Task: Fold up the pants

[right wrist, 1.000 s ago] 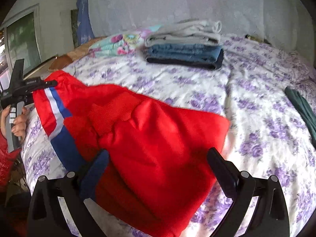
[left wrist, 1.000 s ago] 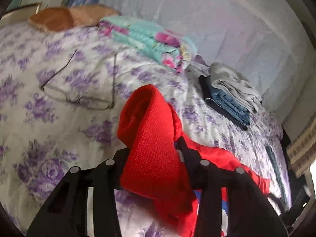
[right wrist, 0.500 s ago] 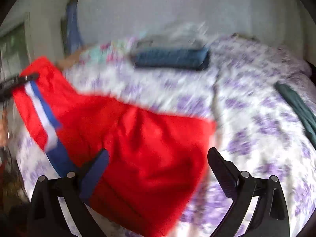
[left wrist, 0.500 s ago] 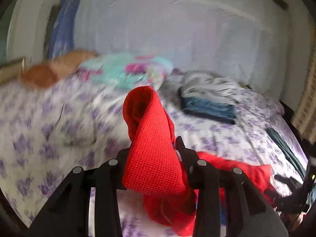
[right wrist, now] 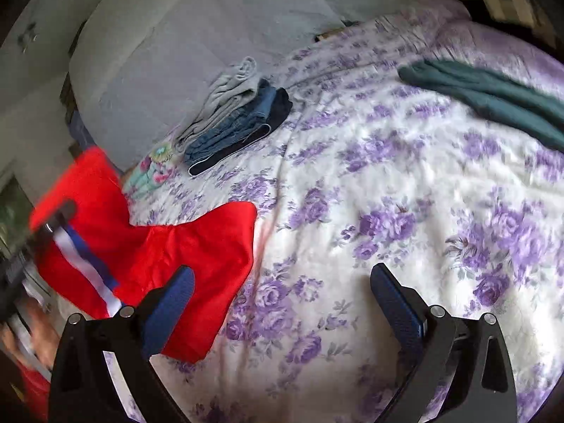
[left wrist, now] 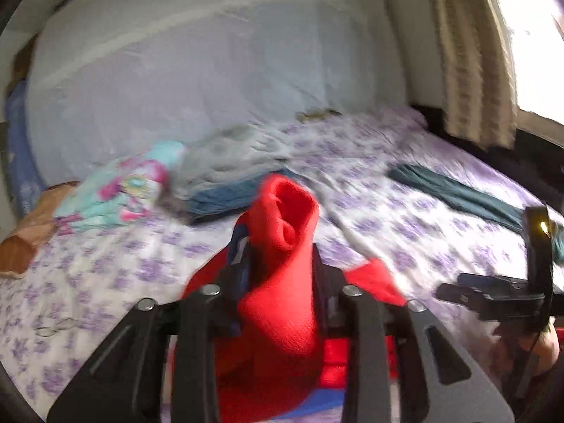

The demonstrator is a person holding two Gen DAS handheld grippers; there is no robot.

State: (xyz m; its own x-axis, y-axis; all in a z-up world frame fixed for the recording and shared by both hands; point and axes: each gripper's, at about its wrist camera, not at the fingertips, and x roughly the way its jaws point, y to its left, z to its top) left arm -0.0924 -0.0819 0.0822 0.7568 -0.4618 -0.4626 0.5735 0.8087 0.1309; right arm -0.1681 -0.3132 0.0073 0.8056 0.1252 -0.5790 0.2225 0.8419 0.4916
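Your left claw (left wrist: 280,264) has swung the red pants (left wrist: 282,282) rightward across the bed (right wrist: 387,183) since a second ago; its jaws are closing, clamped on the bunched cuff. Your right claw (right wrist: 282,296) hangs spread apart and empty, with the pants' free end draped just left of it.

Pants (right wrist: 183,246) lie on the bed (right wrist: 387,211) at eight o'clock. A stack of folded clothes (right wrist: 232,116) sits behind them at eleven o'clock, beside the pillow (right wrist: 155,169); another garment (right wrist: 493,95) lies at two o'clock.
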